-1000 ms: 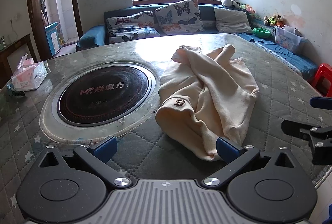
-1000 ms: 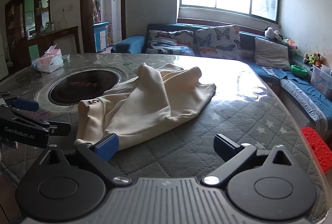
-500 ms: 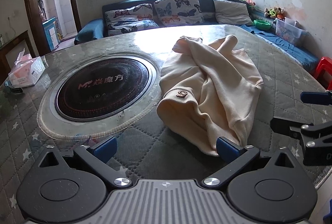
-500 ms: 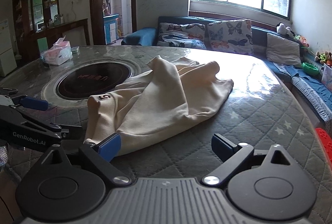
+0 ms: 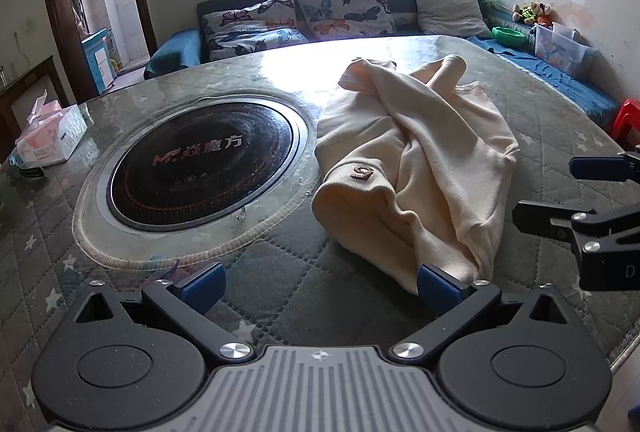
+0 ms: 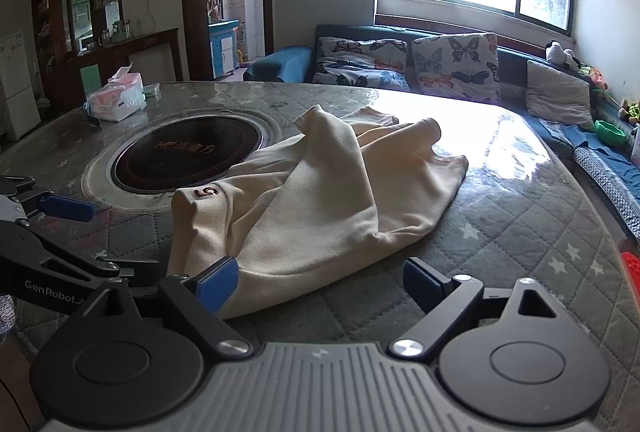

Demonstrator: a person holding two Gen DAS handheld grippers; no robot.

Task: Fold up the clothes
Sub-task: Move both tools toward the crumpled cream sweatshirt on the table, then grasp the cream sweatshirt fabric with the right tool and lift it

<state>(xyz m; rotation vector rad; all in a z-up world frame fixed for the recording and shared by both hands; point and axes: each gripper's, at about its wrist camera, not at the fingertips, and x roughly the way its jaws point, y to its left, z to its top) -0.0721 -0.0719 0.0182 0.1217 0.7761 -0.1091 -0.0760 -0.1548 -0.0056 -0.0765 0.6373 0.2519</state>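
Cream garment [image 5: 416, 167] lies crumpled on the quilted table [image 5: 280, 288]; my left gripper [image 5: 320, 284] and right gripper [image 6: 320, 282] gape wide, empty.

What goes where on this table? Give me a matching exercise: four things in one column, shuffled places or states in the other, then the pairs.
1. cream crumpled garment
2. round black cooktop
3. pink tissue pack
4. left tool

A. sunk into the table's middle
B. open, holding nothing
C. far left table edge
D. heaped right of the cooktop

Pairs: 1-D, 2-A, 3-C, 4-B
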